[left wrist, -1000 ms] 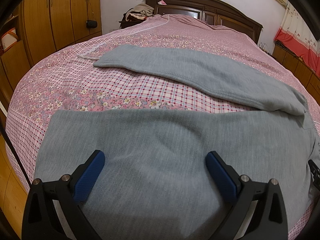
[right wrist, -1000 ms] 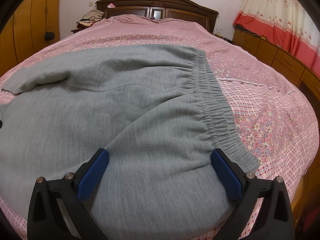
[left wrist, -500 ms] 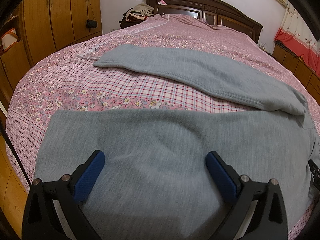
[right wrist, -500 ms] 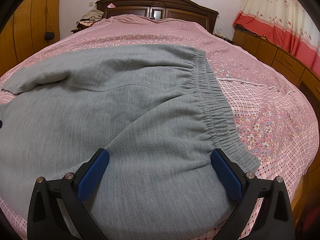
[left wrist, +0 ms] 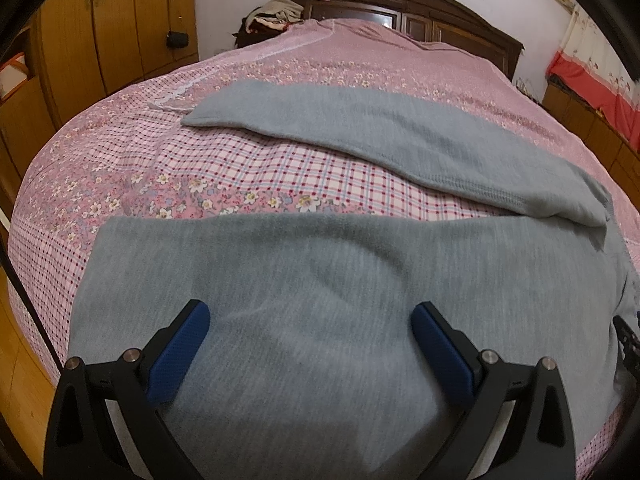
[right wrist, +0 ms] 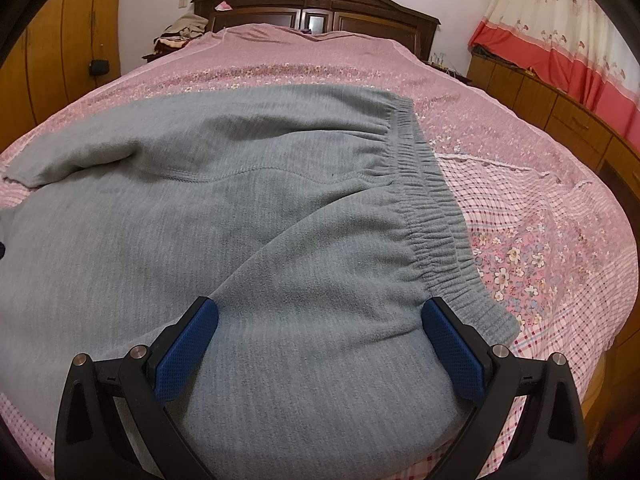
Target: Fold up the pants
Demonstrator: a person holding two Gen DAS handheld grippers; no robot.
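Grey fleece pants (left wrist: pixel 320 280) lie spread flat on the bed with the two legs apart. The near leg lies under my left gripper (left wrist: pixel 310 320); the far leg (left wrist: pixel 360 136) runs across the bed behind it. In the right wrist view the seat of the pants (right wrist: pixel 240 220) and the elastic waistband (right wrist: pixel 436 216) show, the waistband to the right. My right gripper (right wrist: pixel 320 320) hovers over the near waist corner. Both grippers are wide open and empty, just above the cloth.
The bed (left wrist: pixel 240 176) has a pink floral and plaid cover. A dark wooden headboard (right wrist: pixel 320 4) stands at the far end. Wooden wardrobes (left wrist: pixel 100 20) stand on the left, low cabinets and red curtains (right wrist: pixel 560 60) on the right. The bed's near edge is close below the grippers.
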